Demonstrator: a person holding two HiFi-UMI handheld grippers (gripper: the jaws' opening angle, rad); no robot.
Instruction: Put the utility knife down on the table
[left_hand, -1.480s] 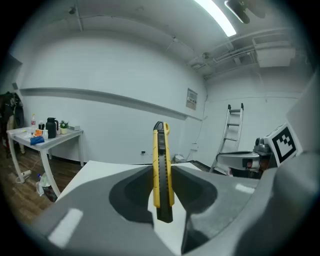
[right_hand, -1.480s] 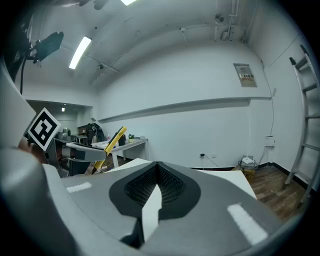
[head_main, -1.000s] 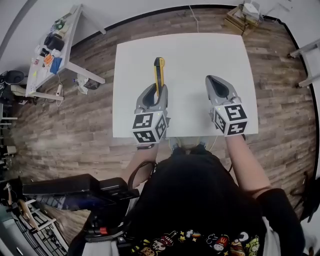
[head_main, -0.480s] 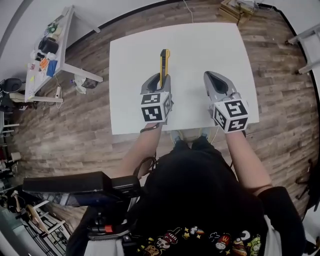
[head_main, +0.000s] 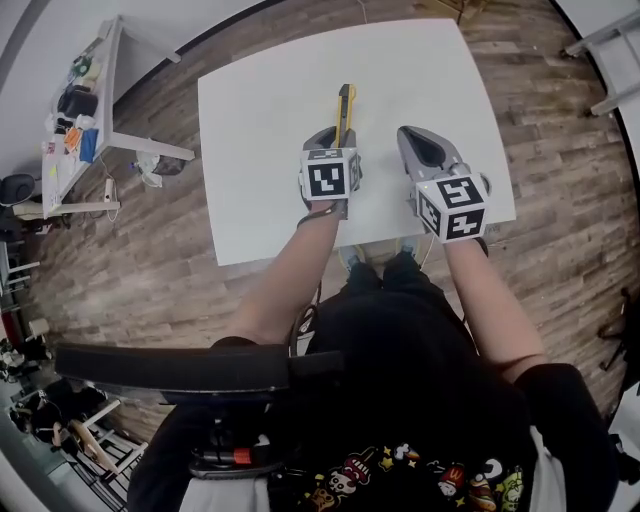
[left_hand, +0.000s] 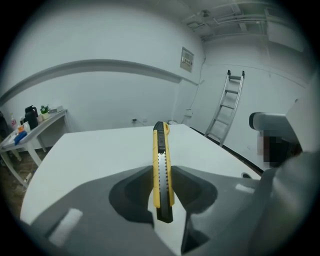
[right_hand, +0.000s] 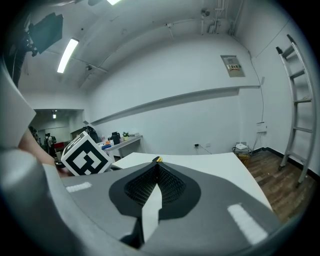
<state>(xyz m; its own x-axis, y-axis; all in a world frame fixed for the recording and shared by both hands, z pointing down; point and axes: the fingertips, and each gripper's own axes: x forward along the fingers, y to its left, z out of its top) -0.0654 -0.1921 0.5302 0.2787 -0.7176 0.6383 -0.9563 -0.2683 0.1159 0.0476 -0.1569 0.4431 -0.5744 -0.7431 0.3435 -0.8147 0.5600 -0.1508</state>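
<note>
A yellow and black utility knife (head_main: 345, 106) sticks out forward from my left gripper (head_main: 334, 142), which is shut on its rear end above the white table (head_main: 262, 120). In the left gripper view the utility knife (left_hand: 161, 165) stands on edge between the two jaws and points away over the table (left_hand: 95, 150). My right gripper (head_main: 418, 146) hovers beside it on the right, its jaws closed together with nothing between them. The knife's tip (right_hand: 157, 160) peeks over the right gripper's jaws in the right gripper view.
A side table (head_main: 80, 100) with bottles and small items stands at the far left on the wood floor. A ladder (left_hand: 226, 107) leans on the wall past the table. Boxes lie on the floor behind the table's far edge.
Both grippers moved forward over the table, the left one carrying the knife farther in and to the right. The right gripper stayed shut beside it.
</note>
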